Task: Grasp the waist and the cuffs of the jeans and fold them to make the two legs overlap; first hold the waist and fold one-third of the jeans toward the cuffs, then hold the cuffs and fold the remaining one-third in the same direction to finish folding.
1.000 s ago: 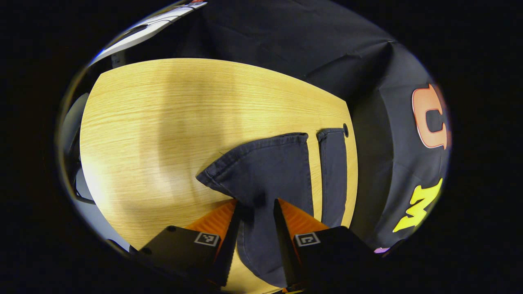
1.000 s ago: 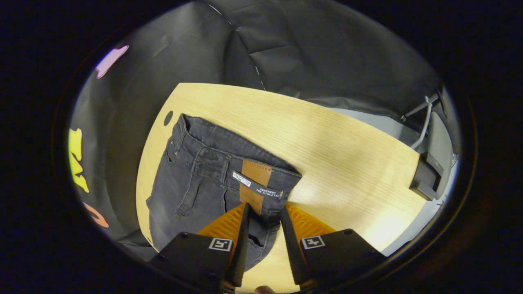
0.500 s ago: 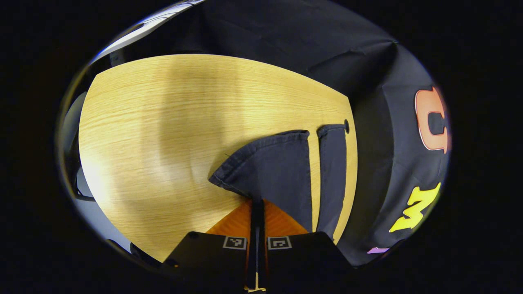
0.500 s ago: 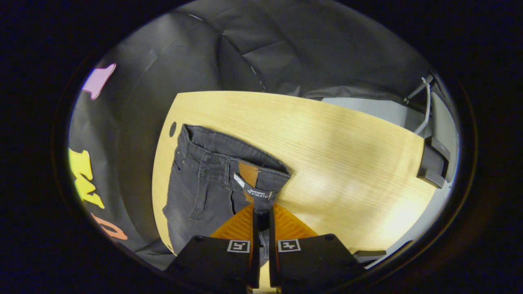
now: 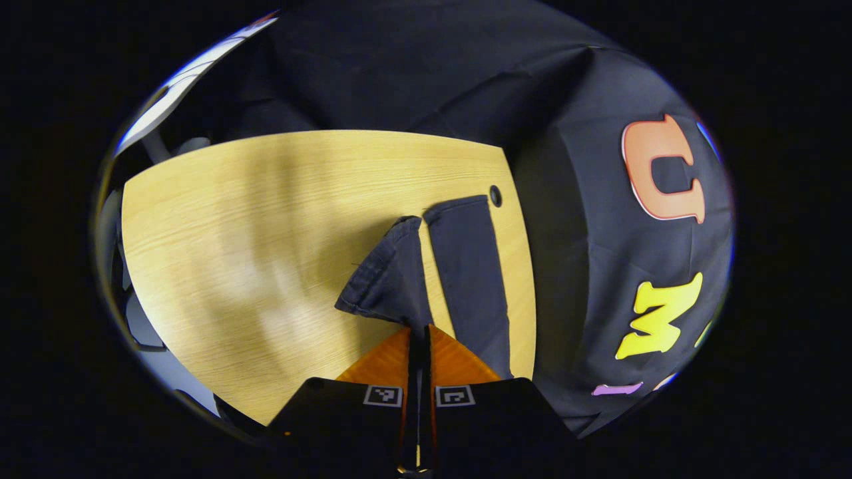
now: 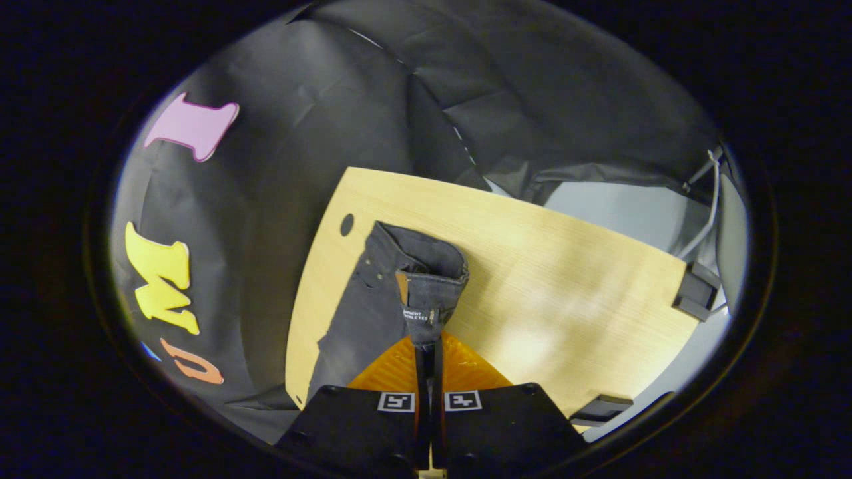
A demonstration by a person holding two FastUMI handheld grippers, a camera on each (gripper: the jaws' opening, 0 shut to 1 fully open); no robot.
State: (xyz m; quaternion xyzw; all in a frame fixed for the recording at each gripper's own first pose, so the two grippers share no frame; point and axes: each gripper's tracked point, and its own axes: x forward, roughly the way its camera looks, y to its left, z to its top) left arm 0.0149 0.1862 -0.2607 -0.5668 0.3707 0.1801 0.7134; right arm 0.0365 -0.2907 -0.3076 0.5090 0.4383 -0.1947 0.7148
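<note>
Dark jeans lie on a light wooden table. In the left gripper view, my left gripper (image 5: 419, 332) is shut on the near leg's cuff (image 5: 389, 279), which is lifted off the table beside the far leg (image 5: 469, 266) lying flat. In the right gripper view, my right gripper (image 6: 429, 346) is shut on the waistband (image 6: 426, 293), raised and folded over so the inner label shows; the rest of the jeans (image 6: 359, 319) trails down to the table on the left.
The wooden table (image 6: 566, 279) has a round cable hole (image 6: 347, 224) near the jeans, also seen as the cable hole (image 5: 495, 195) by the far cuff. Dark brackets (image 6: 692, 299) sit at the table's right edge. Booth cloth hangs close behind.
Both grippers shut on the jeans, the left on the cuff and the right on the waistband. Both then lifted the near side up and over toward the far leg.
</note>
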